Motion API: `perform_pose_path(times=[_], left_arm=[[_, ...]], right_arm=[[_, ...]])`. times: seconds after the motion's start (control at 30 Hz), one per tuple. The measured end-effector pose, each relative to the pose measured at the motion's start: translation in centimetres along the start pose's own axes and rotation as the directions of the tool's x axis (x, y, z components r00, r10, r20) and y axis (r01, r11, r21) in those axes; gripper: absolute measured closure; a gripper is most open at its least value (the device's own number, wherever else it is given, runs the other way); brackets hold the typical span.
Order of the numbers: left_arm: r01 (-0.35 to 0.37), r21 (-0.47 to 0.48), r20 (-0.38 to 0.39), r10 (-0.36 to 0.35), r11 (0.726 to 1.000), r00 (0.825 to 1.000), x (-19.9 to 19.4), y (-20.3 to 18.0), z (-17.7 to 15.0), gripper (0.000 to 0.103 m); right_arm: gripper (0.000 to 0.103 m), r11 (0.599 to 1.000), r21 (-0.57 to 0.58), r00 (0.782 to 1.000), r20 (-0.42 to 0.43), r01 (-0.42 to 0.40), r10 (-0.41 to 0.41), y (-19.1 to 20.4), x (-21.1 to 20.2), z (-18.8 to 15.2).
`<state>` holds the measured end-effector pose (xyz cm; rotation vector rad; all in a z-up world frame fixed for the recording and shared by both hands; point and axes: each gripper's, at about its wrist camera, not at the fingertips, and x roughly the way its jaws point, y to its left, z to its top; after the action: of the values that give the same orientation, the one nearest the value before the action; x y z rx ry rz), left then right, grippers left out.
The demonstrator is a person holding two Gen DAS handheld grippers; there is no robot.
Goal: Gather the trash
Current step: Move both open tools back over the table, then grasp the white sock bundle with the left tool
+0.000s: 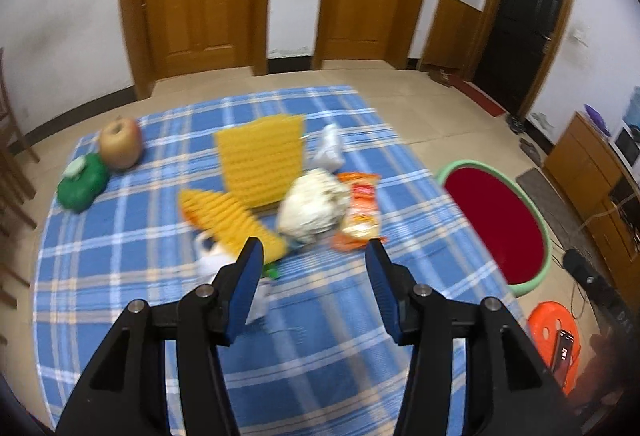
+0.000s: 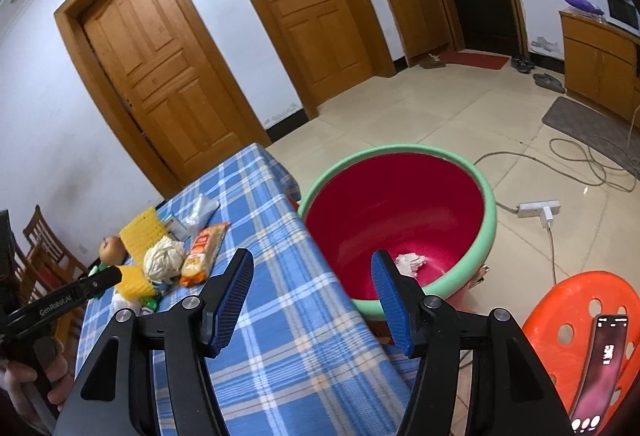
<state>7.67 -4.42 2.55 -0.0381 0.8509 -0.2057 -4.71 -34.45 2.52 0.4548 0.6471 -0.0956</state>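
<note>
We hold our left gripper (image 1: 314, 256) above the blue plaid tablecloth (image 1: 132, 248), its blue-padded jaws spread wide with nothing between them, aimed at the litter heaped in the middle of the table. That heap holds a crumpled white paper ball (image 1: 314, 205), touching an orange snack wrapper (image 1: 360, 211) on its right, with a yellow ridged foam sheet (image 1: 262, 161) standing just behind it and a second yellow ridged piece (image 1: 232, 222) lying flat to its left. A clear plastic bag (image 1: 330, 147) lies further back, and some white scraps (image 1: 214, 260) sit just beside our left finger; the blur keeps us from telling what they are. Near the far left edge of the cloth an apple (image 1: 120, 143) rests just beside a green lump with a white cap (image 1: 82, 181), well apart from the heap. Our right gripper (image 2: 312, 278) hangs over the table's right edge, jaws likewise parted and holding nothing. Just beyond it, beside the table, stands the red basin with a green rim (image 2: 400, 151); a crumpled pale wad (image 2: 412, 262) already lies on its bottom. From the right wrist view the left gripper's black finger enters from the left, near the yellow pieces. An orange plastic stool (image 2: 560, 300) with a phone (image 2: 604, 356) propped on it sits at lower right, near the basin.
</note>
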Motion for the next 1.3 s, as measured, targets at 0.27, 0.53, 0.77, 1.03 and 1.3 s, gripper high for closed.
perform_pose_path(times=[0.27,0.53,0.77,1.03,1.3], left_arm=[[-0.076,-0.09,-0.071,0.07,0.993,0.995,2.3,4.4,-1.4,0.05],[-0.076,-0.169,-0.118,0.056,0.983,0.991,4.9,6.6,-2.4,0.05],[-0.045,-0.257,-0.127,0.012,0.965,0.992,5.0,8.4,-3.3,0.074],[0.002,-0.261,-0.044,-0.014,0.965,0.999,0.4,9.6,-3.7,0.075],[-0.023,-0.301,0.04,0.037,0.953,0.999,-3.7,11.8,-3.9,0.075]], right_arm=[[0.04,1.0,-0.014,0.999,-0.041,-0.02,0.019,1.0,0.9,-0.6],[0.04,1.0,-0.019,0.998,-0.061,-0.022,0.021,1.5,1.3,-0.8],[0.04,0.999,-0.043,0.998,-0.066,-0.027,0.024,2.1,1.5,-0.6],[0.04,0.994,-0.088,0.995,-0.082,-0.068,0.061,3.9,2.1,-0.7],[0.04,0.981,-0.136,0.986,-0.119,-0.136,0.121,6.9,3.1,-1.0]])
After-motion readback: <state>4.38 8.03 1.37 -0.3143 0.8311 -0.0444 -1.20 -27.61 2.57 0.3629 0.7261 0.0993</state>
